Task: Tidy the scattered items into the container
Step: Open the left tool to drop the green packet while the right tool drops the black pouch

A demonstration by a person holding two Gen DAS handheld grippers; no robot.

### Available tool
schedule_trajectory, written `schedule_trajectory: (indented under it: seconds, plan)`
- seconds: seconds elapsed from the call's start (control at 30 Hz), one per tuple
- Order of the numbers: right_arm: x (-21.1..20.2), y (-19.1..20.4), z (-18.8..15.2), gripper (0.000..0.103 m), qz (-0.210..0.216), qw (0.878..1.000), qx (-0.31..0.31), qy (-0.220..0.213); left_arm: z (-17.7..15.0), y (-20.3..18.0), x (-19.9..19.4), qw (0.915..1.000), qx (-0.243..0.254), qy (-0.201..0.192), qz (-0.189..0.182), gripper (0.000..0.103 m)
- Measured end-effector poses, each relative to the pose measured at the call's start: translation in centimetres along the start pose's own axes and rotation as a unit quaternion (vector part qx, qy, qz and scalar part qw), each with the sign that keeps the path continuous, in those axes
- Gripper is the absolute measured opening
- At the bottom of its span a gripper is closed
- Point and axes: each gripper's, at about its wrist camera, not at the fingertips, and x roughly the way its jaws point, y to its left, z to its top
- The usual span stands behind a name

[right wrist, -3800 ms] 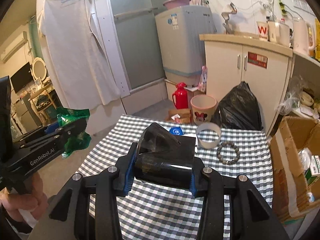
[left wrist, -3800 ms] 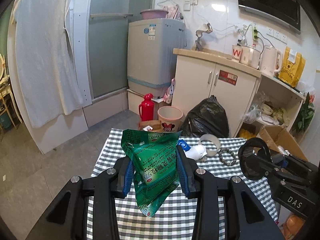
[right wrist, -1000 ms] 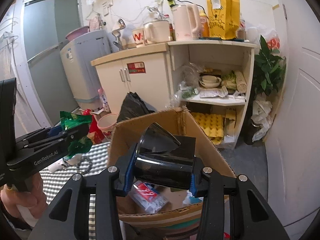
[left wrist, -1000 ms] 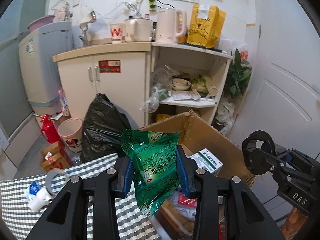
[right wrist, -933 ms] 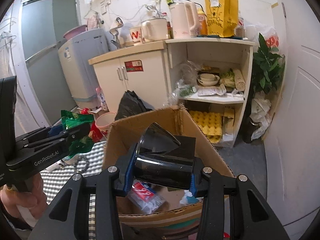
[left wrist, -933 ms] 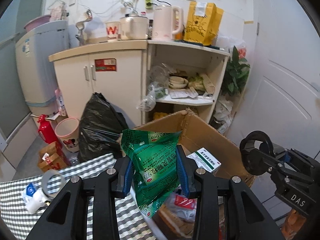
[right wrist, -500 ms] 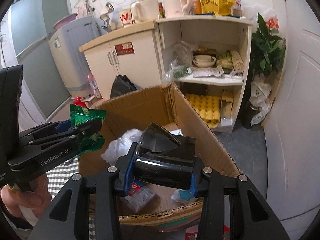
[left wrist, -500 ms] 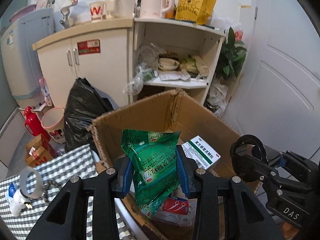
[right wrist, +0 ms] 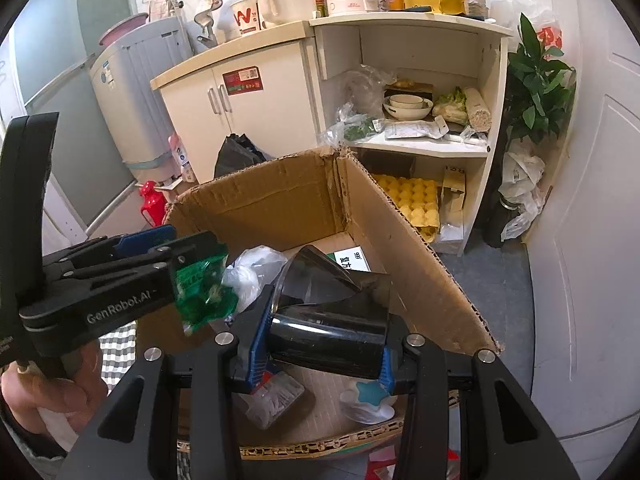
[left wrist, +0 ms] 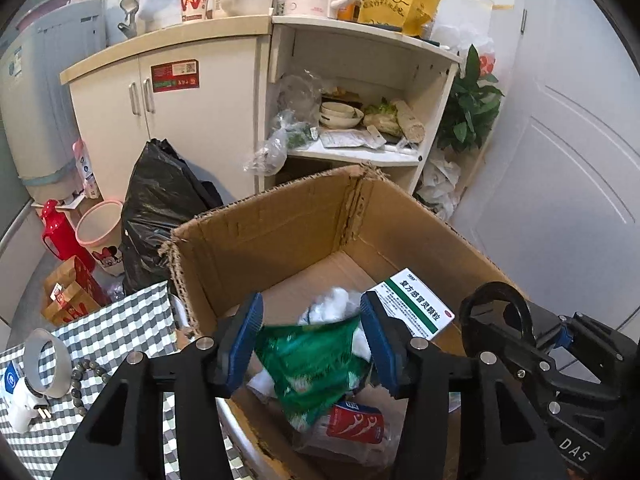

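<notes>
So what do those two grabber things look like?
Both grippers are black, angular frames with silver screws and blue pads on the fingers. The left one says "GenRobot.AI" in white; the right one says "DAS" and has a black ring.

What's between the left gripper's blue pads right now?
In the left wrist view, the crinkled green foil packet, blurred and seemingly dropping free between the open left gripper's pads.
</notes>
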Motion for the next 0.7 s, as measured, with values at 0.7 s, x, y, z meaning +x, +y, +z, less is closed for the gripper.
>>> schedule_trajectory:
  seconds: [0.7]
  plan:
    - [-4.0, 4.1, 0.7, 0.075, 0.02, 0.998, -0.003, -0.06, -0.5, 3.7, -7.6, 0.9975, -0.026, -0.052, 0.04, 0.065]
